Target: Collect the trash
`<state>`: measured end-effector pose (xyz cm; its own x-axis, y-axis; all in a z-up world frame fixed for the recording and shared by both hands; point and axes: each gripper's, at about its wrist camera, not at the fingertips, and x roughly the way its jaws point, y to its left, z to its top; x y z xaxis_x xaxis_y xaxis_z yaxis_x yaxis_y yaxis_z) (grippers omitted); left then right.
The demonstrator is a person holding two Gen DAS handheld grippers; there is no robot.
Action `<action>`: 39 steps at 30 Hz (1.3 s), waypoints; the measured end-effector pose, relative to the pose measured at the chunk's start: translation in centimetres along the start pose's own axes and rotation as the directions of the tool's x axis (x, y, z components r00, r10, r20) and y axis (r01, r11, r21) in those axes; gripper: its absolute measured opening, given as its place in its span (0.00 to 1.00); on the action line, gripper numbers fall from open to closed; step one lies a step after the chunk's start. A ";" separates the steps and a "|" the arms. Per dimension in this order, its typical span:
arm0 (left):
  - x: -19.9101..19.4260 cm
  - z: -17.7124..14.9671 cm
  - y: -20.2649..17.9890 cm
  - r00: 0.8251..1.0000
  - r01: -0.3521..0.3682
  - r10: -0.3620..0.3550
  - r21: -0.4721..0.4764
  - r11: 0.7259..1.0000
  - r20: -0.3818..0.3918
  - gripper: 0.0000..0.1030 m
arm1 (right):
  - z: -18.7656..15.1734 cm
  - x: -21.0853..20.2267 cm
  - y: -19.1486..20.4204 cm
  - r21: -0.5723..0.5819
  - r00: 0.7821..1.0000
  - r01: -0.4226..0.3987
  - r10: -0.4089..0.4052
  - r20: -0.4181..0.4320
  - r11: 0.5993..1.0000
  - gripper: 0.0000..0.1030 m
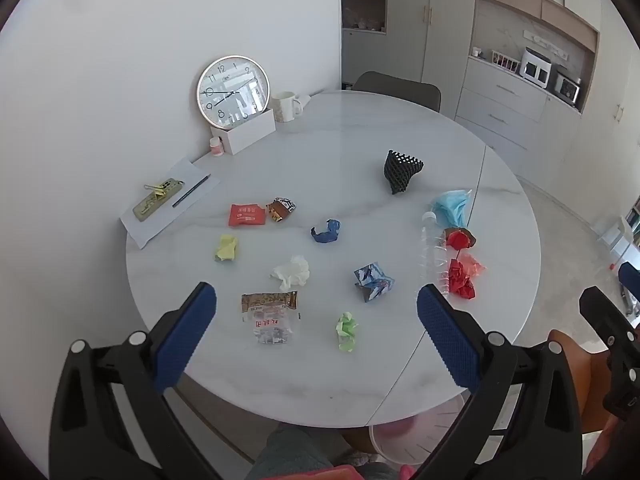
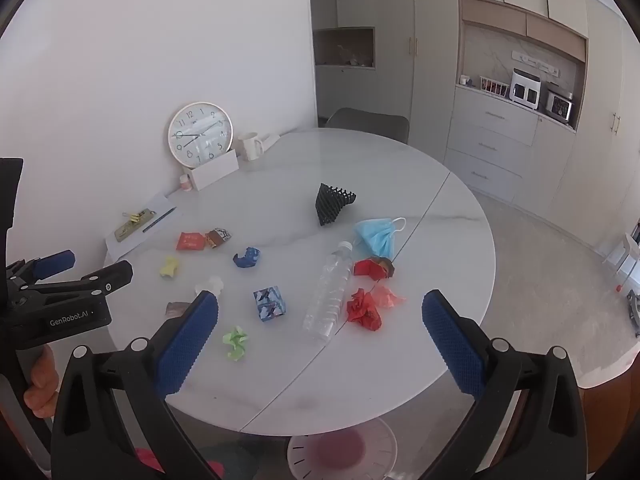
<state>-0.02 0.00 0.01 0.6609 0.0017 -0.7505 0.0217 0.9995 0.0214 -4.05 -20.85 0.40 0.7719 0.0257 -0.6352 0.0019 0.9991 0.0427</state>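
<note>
Hovering both tongs above the near edge of the worktop [image 1: 400, 128]; I am holding the left tongs [image 1: 316, 320] and the right tongs [image 2: 320, 320] with jaws spread wide, nothing between them. No piece is collected yet, as I judge it. A translucent bin [image 2: 344, 456] is showing under the near rim, seen through the edge.

The trash is lying scattered across the white marbled top, all pieces apart from the tongs. Nearest the left tongs: a crinkled clear-and-brown wrapper [image 1: 271, 316], a white tissue wad [image 1: 291, 273], a green paper ball [image 1: 346, 330]. Nearest the right tongs: a ribbed clear bottle [image 2: 330, 292] lying on its side, a red crumple [image 2: 363, 312], a blue printed carton [image 2: 269, 303].

Plan, my judgement: I am starting with the nearest items to avoid reaching over others.
- Paper balls and tissue are soft; closing low over the wad's middle should hold.
- The flat wrapper is thin and slick; one pad should catch an edge or raised crease.
- The bottle is round and smooth; gripping across the body, not along it, lest it roll.

The clock [image 1: 233, 91], mug [image 1: 286, 106] and notepad [image 1: 168, 200] by the wall are probably not trash; leaving them.
</note>
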 end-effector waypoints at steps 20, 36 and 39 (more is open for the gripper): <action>0.6 -0.9 0.1 1.000 0.020 -0.020 0.005 1.000 -0.020 0.94 | -0.4 0.6 0.0 0.009 1.000 0.004 -0.004 -0.028 1.000 0.98; 0.2 -1.2 0.4 0.999 0.025 -0.025 0.005 1.000 -0.025 0.94 | -0.6 0.2 0.3 0.005 1.000 0.003 -0.003 -0.027 1.000 0.98; 0.2 -1.1 0.5 0.999 0.027 -0.027 0.003 1.000 -0.028 0.94 | -0.7 0.2 0.3 0.006 1.000 0.004 -0.004 -0.028 1.000 0.98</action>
<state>-0.75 0.53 -0.87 0.6387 -0.0240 -0.7691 0.0415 0.9991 0.0033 -4.31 -20.54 -0.25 0.7536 0.0231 -0.6569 0.0085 0.9990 0.0448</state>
